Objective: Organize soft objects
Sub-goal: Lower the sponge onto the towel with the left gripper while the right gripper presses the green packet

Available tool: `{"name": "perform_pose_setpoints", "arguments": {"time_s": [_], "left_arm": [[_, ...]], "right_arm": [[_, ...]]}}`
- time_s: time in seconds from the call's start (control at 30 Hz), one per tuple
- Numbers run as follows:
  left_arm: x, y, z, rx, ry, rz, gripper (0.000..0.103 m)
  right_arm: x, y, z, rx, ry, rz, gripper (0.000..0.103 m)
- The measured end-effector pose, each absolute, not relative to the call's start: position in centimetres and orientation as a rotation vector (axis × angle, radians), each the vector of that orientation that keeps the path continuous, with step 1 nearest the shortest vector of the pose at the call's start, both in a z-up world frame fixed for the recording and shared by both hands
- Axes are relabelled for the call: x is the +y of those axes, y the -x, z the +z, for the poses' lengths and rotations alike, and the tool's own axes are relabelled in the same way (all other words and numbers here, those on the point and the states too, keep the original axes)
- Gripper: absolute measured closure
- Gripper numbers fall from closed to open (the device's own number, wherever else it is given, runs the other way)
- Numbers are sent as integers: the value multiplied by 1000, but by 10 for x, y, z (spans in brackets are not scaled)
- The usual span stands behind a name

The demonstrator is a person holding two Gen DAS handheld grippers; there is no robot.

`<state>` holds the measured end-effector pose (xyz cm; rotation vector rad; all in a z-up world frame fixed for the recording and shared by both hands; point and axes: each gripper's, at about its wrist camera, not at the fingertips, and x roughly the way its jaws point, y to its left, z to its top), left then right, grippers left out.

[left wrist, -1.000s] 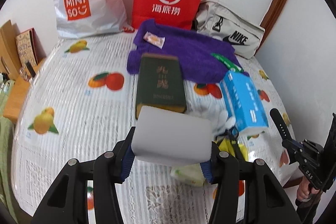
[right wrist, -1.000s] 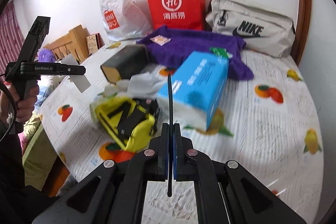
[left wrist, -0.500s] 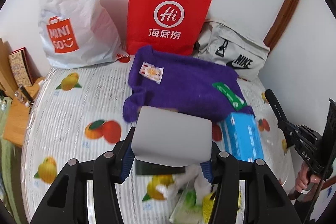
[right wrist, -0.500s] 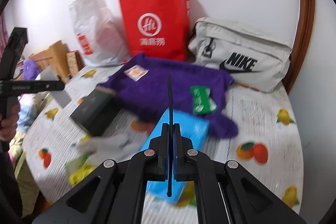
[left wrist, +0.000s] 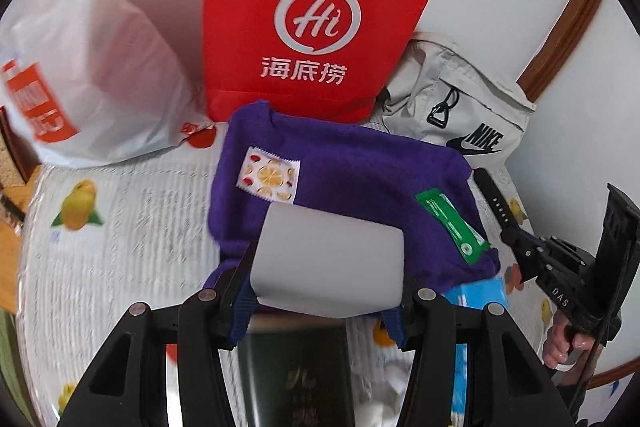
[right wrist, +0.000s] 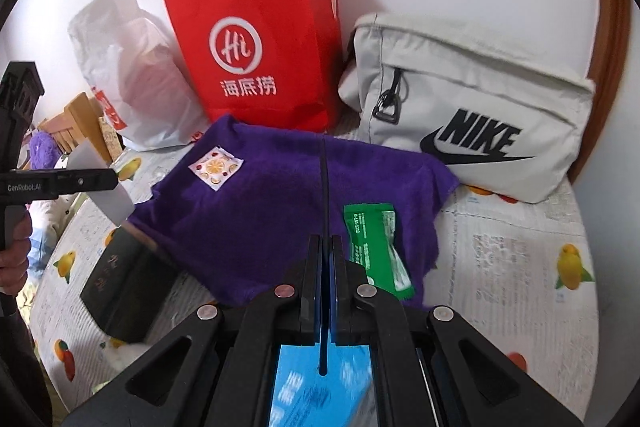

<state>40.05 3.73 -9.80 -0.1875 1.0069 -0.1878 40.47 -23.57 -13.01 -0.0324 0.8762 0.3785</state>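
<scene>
Left hand-held gripper point(left wrist: 326, 297) squeezes grey card point(left wrist: 328, 263). Right hand-held gripper point(right wrist: 325, 259) pinches thin black strip point(right wrist: 324, 195), above purple towel point(right wrist: 280, 207).

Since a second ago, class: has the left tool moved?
Yes. The left tool has advanced toward the red bag, which now looks much larger and nearer.

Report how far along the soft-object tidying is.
Done: nothing visibly sorted. In hand: left hand-held gripper grips a grey block; right hand-held gripper is shut, empty. Left: purple towel lies unfolded, with a green packet and fruit-print sachet on it.
</scene>
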Motion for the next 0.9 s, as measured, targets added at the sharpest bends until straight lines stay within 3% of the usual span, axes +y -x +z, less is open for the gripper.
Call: {"name": "perform_pose_setpoints", "arguments": {"time_s": [0.5, 0.9], "left_arm": [[24, -471, -171, 1223, 157, -162, 51], [10, -496, -181, 1213, 134, -172, 48]], "right_arm": [[-241, -456, -176, 1014, 68, 353, 100], [-246, -467, -193, 1049, 91, 344, 100]]}}
